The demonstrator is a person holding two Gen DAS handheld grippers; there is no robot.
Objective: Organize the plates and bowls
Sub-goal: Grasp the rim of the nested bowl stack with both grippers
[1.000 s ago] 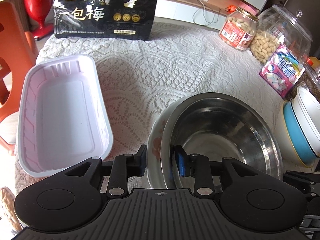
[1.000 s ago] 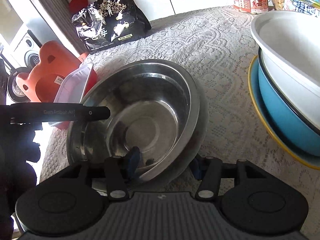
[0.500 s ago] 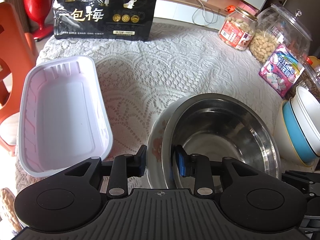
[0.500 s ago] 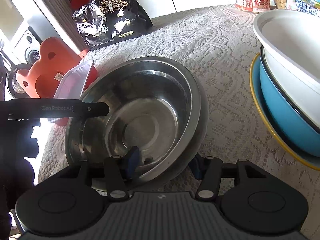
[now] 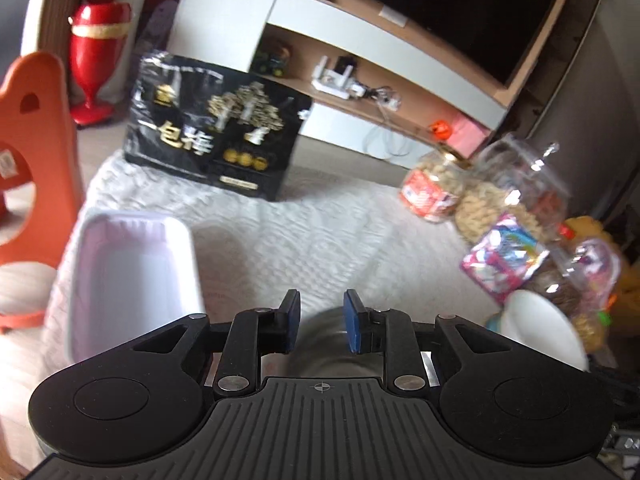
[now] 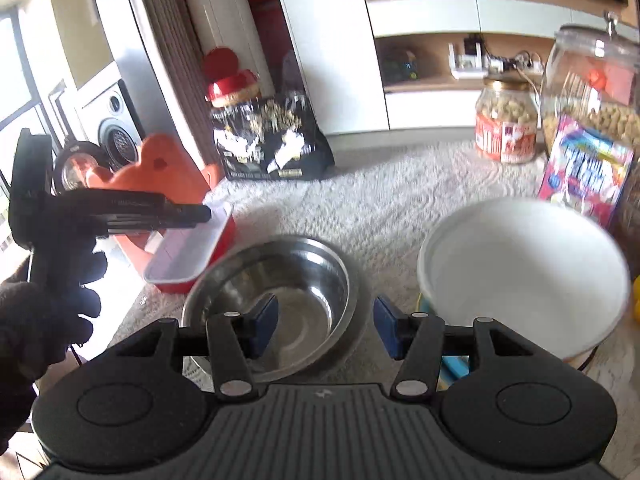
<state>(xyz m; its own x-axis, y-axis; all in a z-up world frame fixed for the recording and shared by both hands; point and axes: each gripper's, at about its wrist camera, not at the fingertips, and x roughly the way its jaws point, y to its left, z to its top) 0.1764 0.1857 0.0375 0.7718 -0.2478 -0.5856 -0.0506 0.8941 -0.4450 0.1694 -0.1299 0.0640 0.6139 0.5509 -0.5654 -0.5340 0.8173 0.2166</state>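
the right gripper point(image 6: 325, 326) is hovering with jaws apart above the steel bowl point(image 6: 280, 304), the white bowl point(image 6: 520, 272) sitting just beside it.

Home living room: TV cabinet point(image 5: 400, 60), lace-covered table point(image 5: 320, 240), snack jars point(image 6: 506, 124).

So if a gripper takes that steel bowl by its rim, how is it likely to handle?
The steel bowl looks thin-walled and rigid, so probably light for its size and unlikely to flex. Its polished, shiny surface suggests the pads could slip on the rim. It sits wide and low on the lace tablecloth, so a push would more likely slide or drag it than tip it.
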